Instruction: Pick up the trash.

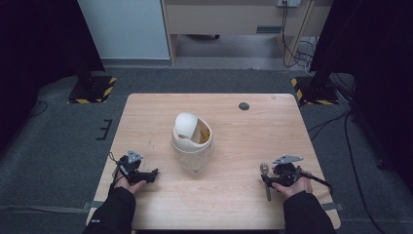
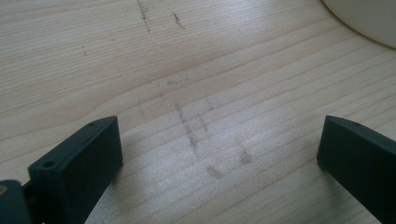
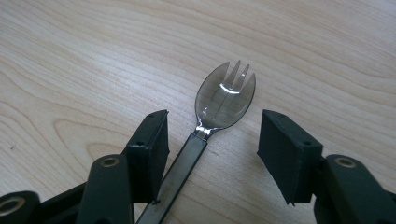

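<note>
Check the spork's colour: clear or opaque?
The spork has a smoky translucent grey bowl and a darker handle; the right gripper view shows it best.

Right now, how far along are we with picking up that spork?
Early. The right claw is down at the table with the spork lying flat between its jaws, one jaw against the handle, the other apart. Closing and lifting are left. The left claw sits open on bare wood. The jar, lid tilted on its rim, is untouched.
</note>
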Demonstrator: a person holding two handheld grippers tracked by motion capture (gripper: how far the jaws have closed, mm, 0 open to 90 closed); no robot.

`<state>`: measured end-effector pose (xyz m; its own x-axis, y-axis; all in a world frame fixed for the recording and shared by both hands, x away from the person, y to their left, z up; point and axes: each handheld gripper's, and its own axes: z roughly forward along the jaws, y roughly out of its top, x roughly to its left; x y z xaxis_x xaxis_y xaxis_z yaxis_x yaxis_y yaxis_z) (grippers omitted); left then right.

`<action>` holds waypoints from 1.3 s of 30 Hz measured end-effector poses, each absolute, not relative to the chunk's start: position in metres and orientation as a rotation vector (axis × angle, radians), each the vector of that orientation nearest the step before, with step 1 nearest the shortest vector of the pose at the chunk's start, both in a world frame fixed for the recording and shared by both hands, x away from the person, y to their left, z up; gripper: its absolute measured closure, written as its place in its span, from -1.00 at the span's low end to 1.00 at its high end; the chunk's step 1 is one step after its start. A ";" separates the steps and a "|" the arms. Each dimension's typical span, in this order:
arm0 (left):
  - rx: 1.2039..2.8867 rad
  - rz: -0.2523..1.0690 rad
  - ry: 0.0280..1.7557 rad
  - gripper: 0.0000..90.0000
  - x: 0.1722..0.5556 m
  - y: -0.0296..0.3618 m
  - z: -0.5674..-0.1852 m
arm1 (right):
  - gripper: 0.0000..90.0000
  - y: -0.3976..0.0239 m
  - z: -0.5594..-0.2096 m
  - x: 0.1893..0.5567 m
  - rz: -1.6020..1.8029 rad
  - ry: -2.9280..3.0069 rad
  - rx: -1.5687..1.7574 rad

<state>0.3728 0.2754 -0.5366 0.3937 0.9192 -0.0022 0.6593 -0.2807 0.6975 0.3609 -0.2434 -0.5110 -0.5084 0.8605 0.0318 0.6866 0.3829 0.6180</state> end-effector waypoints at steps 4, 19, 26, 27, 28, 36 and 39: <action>2.038 0.544 1.345 -1.00 0.373 0.275 -0.537 | 0.01 -0.243 -0.511 0.361 0.830 2.350 1.365; 2.039 0.543 1.344 -1.00 0.373 0.275 -0.537 | 0.49 -0.237 -0.514 0.362 0.779 2.395 1.325; 2.039 0.543 1.344 -1.00 0.373 0.275 -0.537 | 0.75 -0.237 -0.514 0.362 0.783 2.419 1.301; 2.039 0.543 1.344 -1.00 0.373 0.275 -0.537 | 0.77 -0.238 -0.514 0.362 0.783 2.424 1.295; 2.038 0.544 1.345 -1.00 0.373 0.275 -0.537 | 0.77 -0.238 -0.513 0.362 0.782 2.427 1.296; 2.038 0.543 1.345 -1.00 0.373 0.275 -0.537 | 0.78 -0.238 -0.512 0.363 0.778 2.447 1.281; 2.038 0.542 1.344 -1.00 0.373 0.276 -0.537 | 0.78 -0.239 -0.508 0.363 0.810 2.431 1.277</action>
